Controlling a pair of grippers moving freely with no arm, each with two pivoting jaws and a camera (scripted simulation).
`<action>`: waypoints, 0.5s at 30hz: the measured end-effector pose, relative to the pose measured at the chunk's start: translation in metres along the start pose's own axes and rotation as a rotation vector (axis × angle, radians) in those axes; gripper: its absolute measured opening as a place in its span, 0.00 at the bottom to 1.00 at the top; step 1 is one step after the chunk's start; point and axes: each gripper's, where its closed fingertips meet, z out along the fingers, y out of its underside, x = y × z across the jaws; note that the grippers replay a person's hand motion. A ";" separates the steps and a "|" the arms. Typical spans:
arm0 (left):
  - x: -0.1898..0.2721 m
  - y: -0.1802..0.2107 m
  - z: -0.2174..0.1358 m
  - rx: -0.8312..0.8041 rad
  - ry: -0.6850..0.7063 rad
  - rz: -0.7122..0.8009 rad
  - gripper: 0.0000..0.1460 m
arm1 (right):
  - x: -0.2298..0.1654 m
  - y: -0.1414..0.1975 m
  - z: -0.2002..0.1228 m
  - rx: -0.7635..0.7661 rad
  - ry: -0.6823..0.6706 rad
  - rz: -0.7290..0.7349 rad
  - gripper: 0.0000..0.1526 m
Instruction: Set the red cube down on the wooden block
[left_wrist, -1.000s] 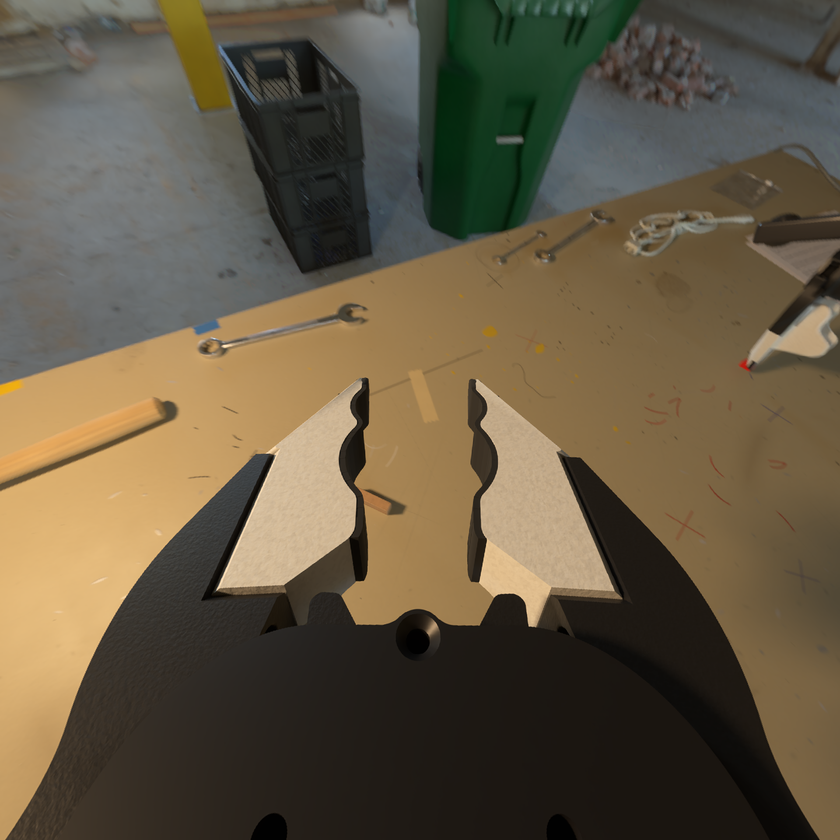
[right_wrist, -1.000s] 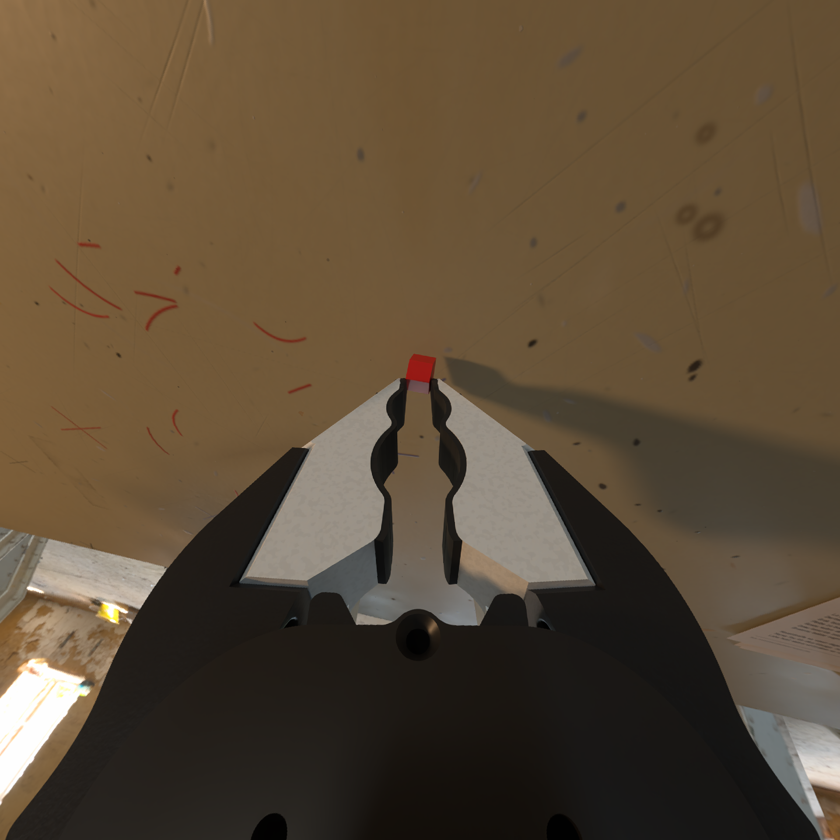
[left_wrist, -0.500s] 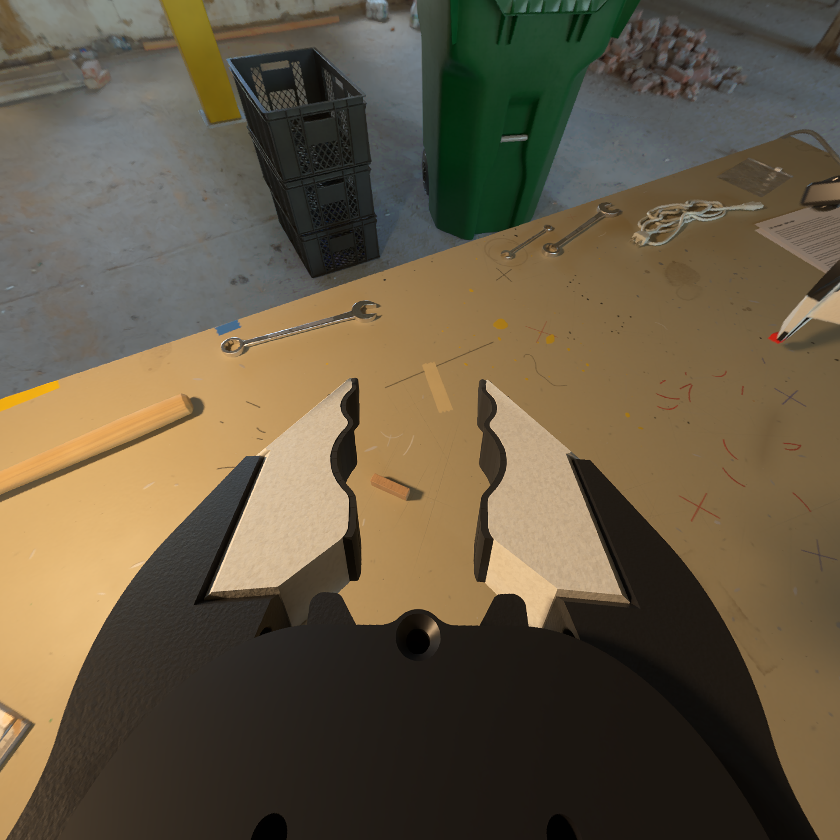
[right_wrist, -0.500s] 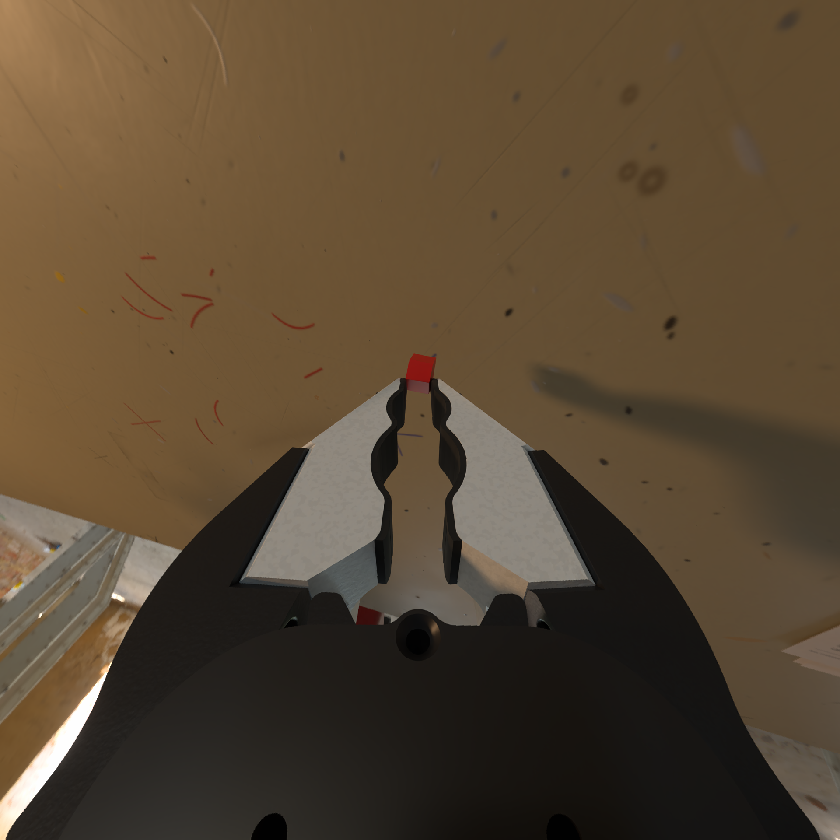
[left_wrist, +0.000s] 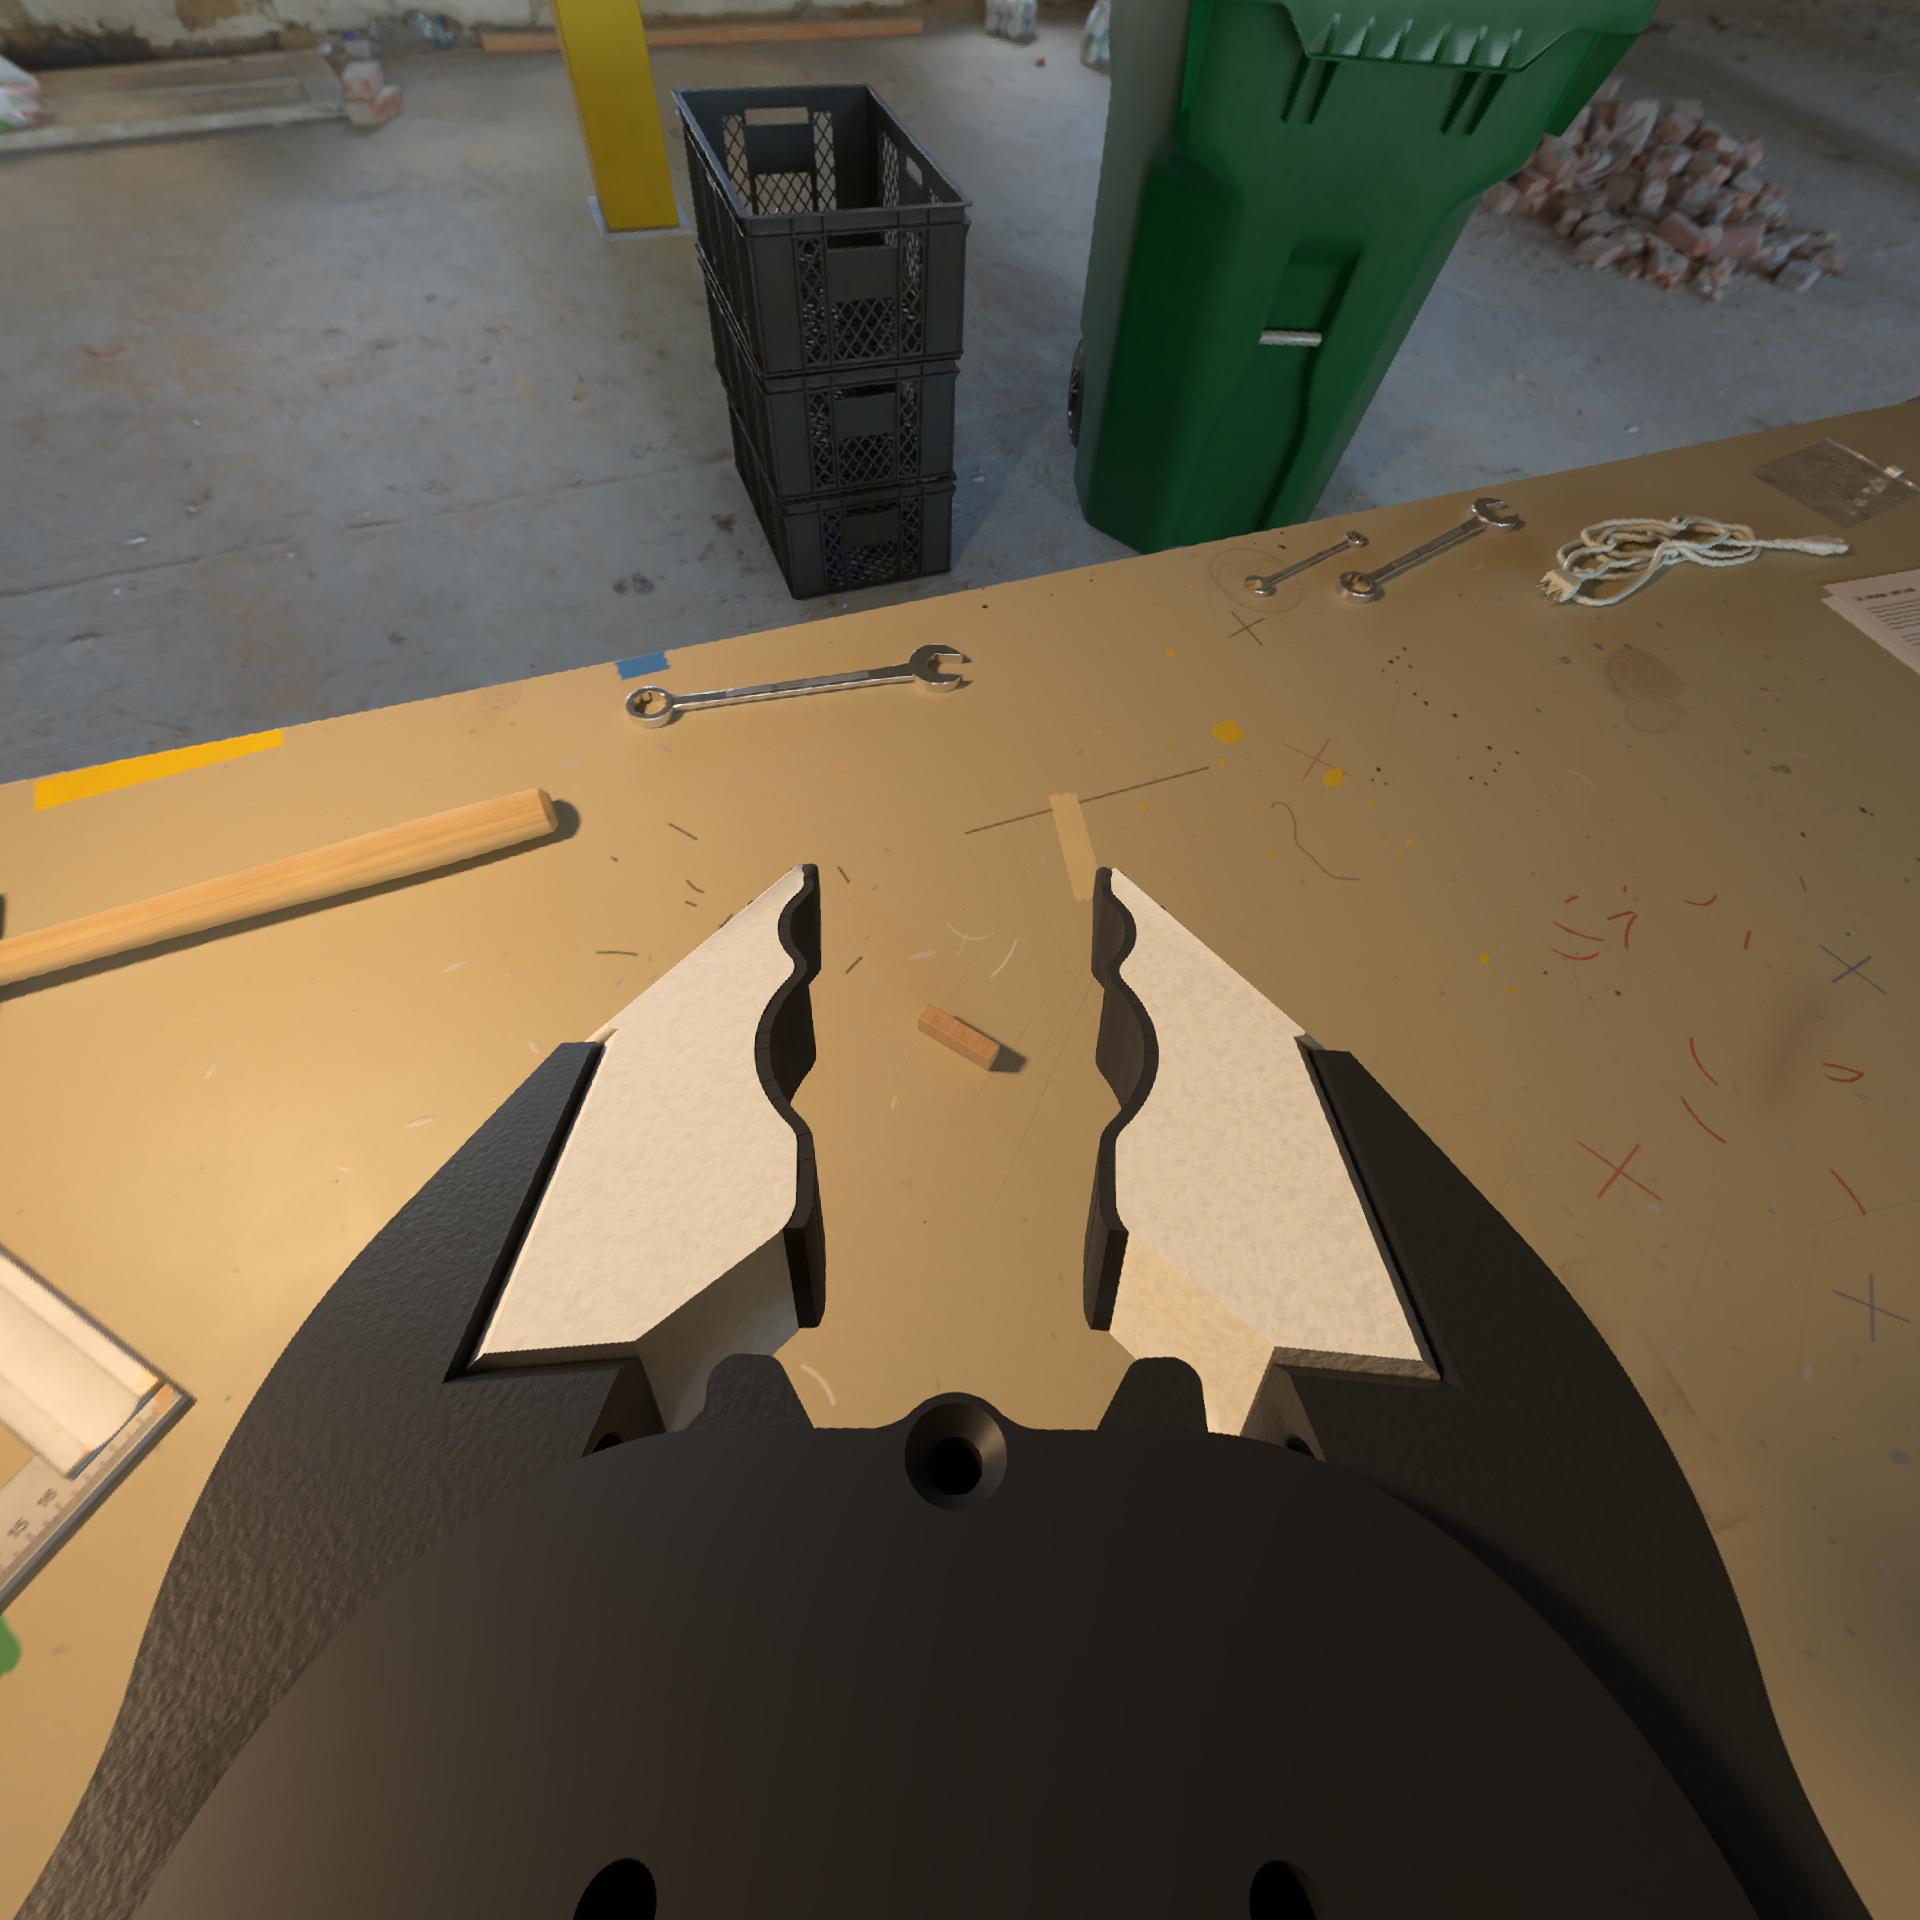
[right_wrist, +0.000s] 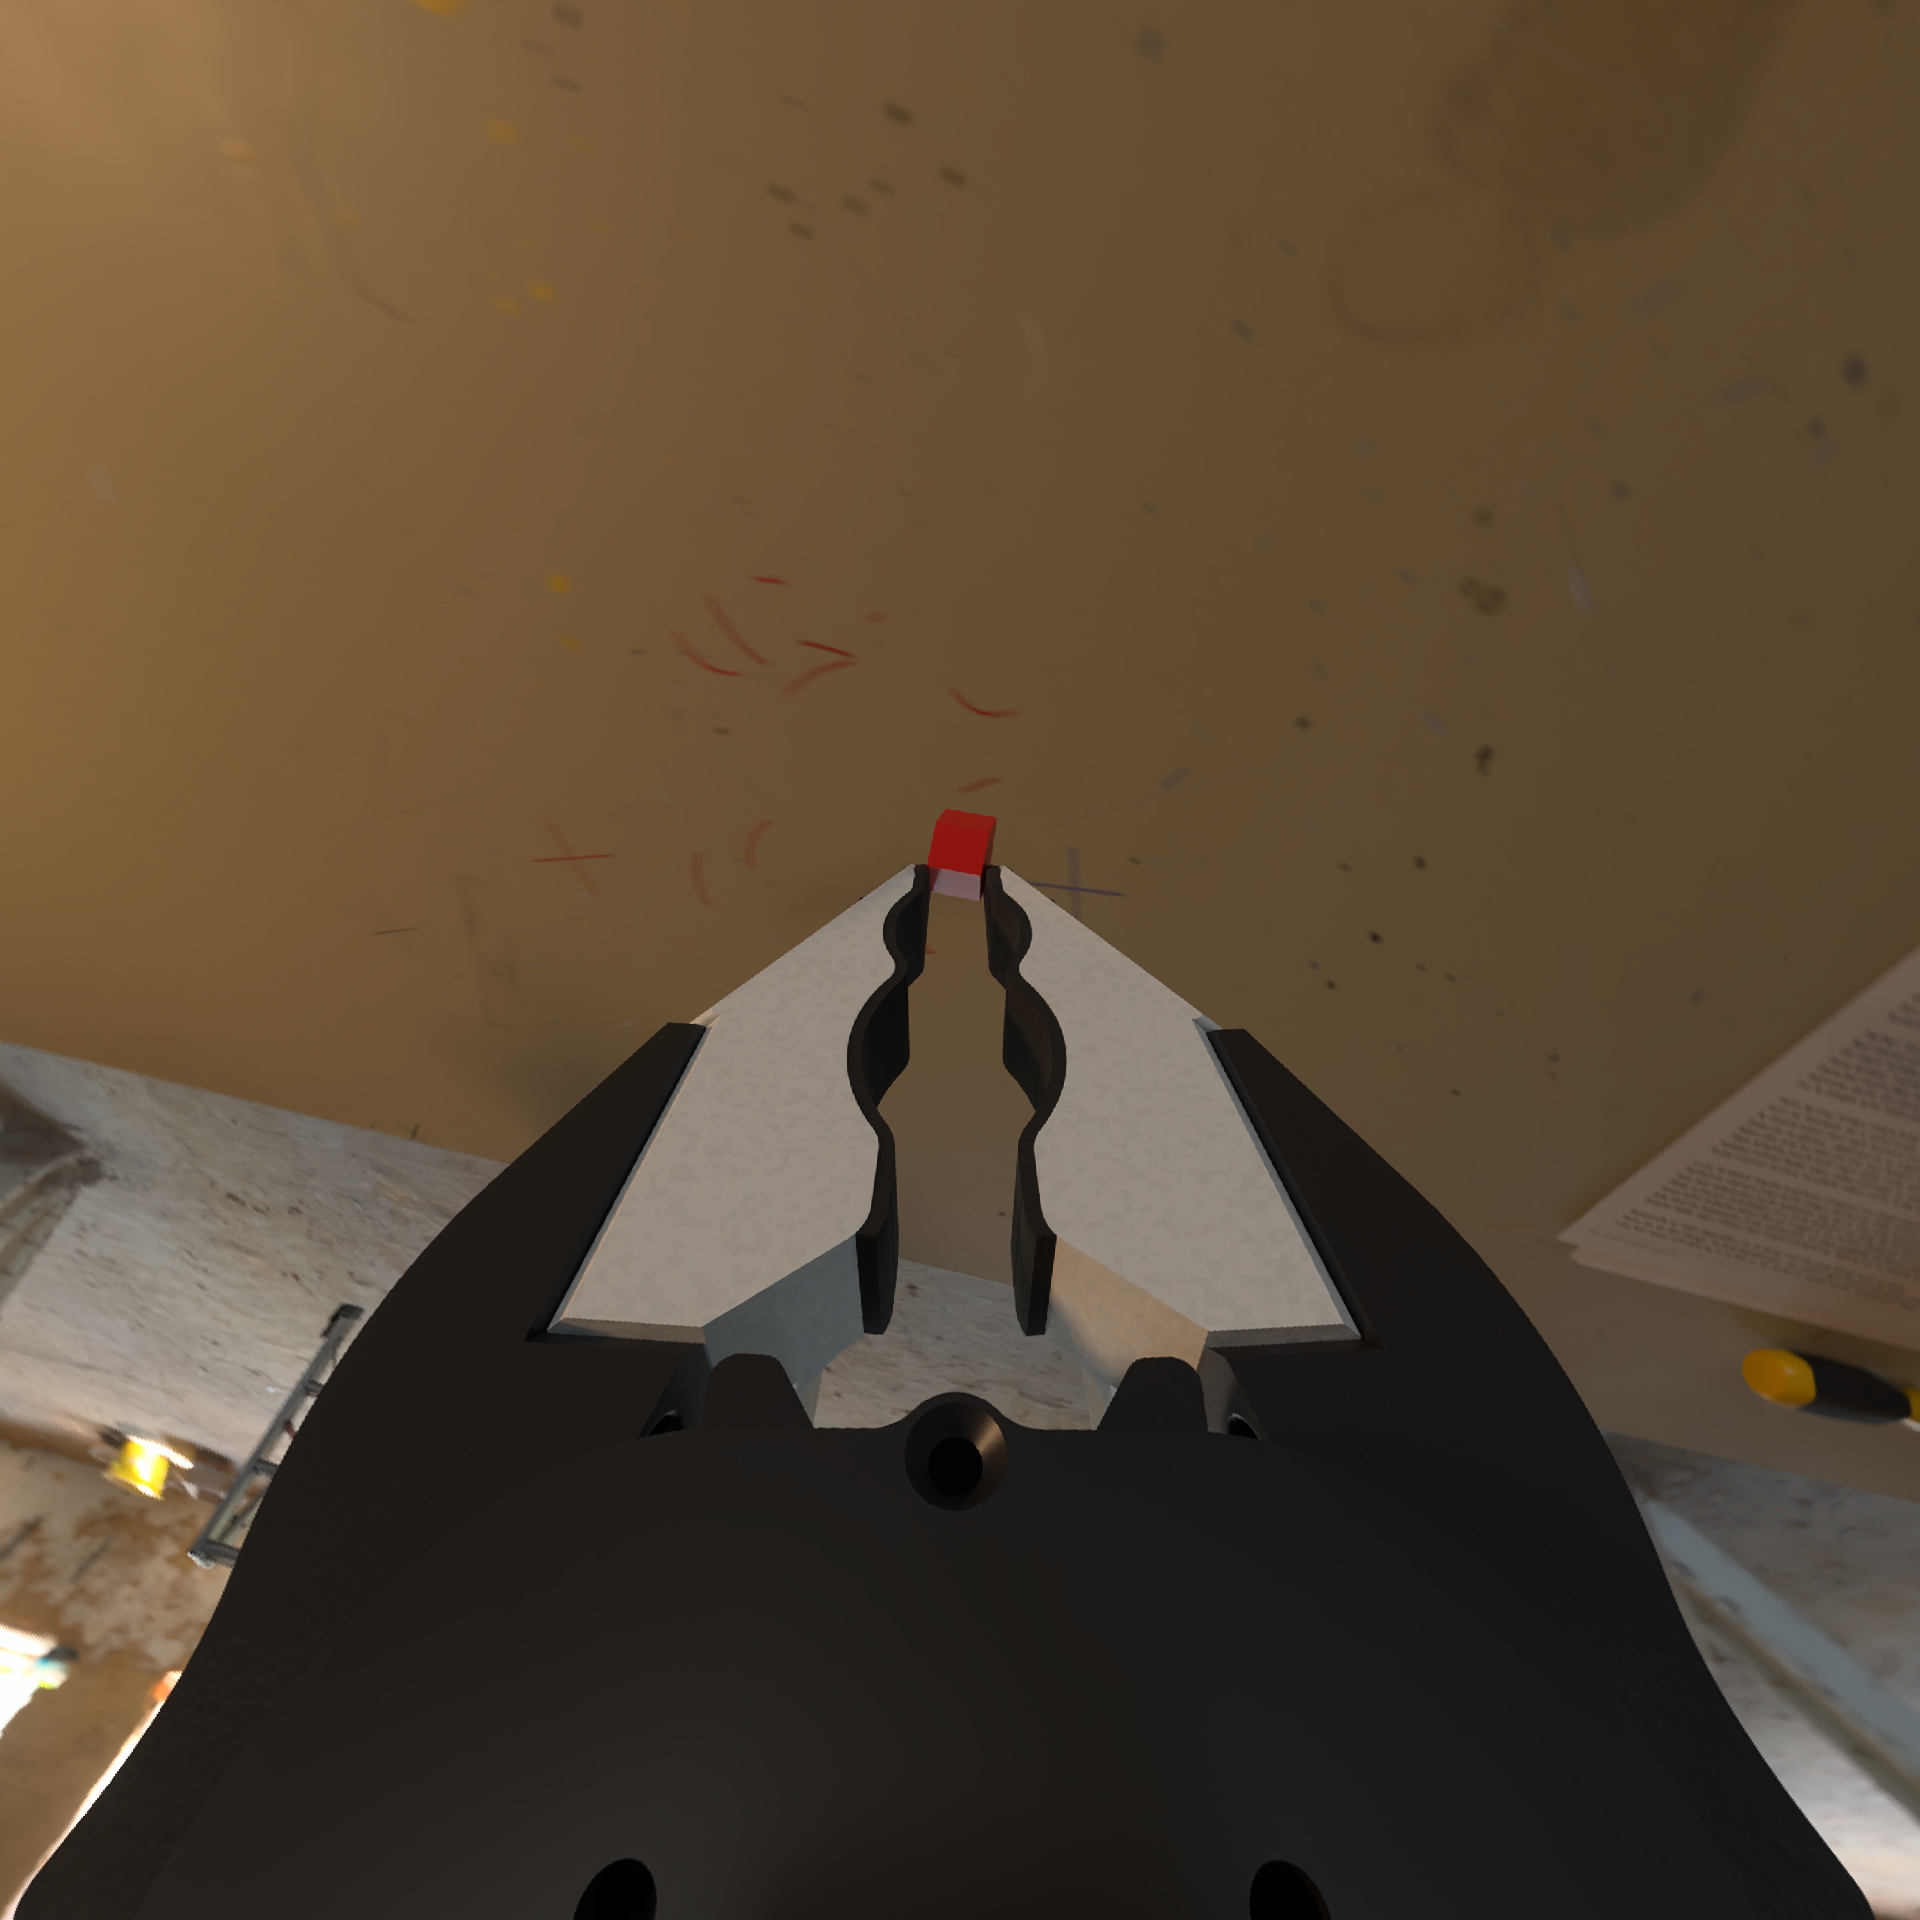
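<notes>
A tan workbench (left_wrist: 1455, 1039), scuffed and marked with red strokes, is filling most of both wrist views. Beyond its far edge, a green wheelie bin (left_wrist: 1299, 270) is standing at 1 o'clock in the left wrist view, with a stack of 3 dark crates (left_wrist: 831, 343) at 12 o'clock and a pile of bricks (left_wrist: 1662, 197) lying at 2 o'clock on the concrete floor.

On the bench, a wooden dowel (left_wrist: 281, 883) is lying at 10 o'clock, a long combination wrench (left_wrist: 795, 686) is resting near the far edge at 12 o'clock, 2 smaller wrenches (left_wrist: 1382, 551) are sitting at 1 o'clock, and a coil of pale cord (left_wrist: 1662, 551) is lying just right of them.

The left gripper (left_wrist: 954, 883) is hovering above the bench with its 2 fingers spread wide and nothing between them. The small wooden block (left_wrist: 958, 1037) is lying flat on the bench, showing in the gap between those fingers, nearer the right one.

The right gripper (right_wrist: 954, 883) is pinching the red cube (right_wrist: 961, 844) at its very fingertips, with the cube sticking out past them above the bench surface. A stack of printed sheets (right_wrist: 1787, 1164) is lying at 3 o'clock in that view, with a yellow-and-black tool handle (right_wrist: 1818, 1387) just below it.
</notes>
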 end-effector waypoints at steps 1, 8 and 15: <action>-0.001 0.001 -0.003 0.000 -0.006 0.000 0.36 | -0.017 -0.006 -0.004 0.002 -0.009 -0.027 0.07; -0.011 0.006 -0.027 -0.005 -0.066 -0.010 0.36 | -0.157 -0.053 0.003 -0.022 -0.084 -0.251 0.07; -0.024 0.010 -0.050 0.029 -0.096 -0.058 0.38 | -0.300 -0.085 0.043 -0.076 -0.112 -0.447 0.07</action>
